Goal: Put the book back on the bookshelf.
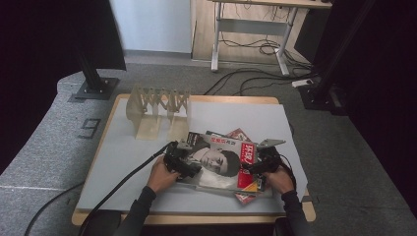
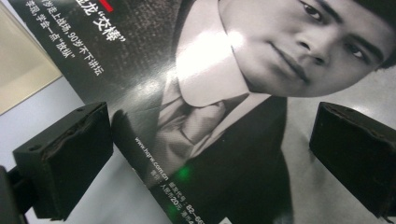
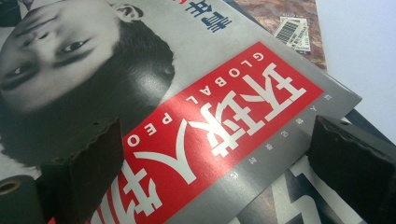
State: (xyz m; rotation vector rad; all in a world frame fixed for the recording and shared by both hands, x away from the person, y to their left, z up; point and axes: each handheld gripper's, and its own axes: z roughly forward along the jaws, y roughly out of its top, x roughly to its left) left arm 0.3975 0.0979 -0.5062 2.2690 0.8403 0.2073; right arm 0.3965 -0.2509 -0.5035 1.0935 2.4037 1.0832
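Magazine (image 1: 216,160) lies flat atop a stack at lower centre, long axis left-right, red title end rightward; left gripper (image 1: 183,164) and right gripper (image 1: 259,167) hover wide open, holding nothing

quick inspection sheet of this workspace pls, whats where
surface: grey mat on a wooden table
job's things: black-and-white magazine on top of a stack of magazines near the front edge
clutter: folding rack at the back left, holding nothing
grippers: left gripper open over the top magazine's cover; right gripper open over its red title block
cables: black cable trailing from the left gripper off the front; more cables on the floor behind
surroundings: grey carpet, a desk frame, black stands
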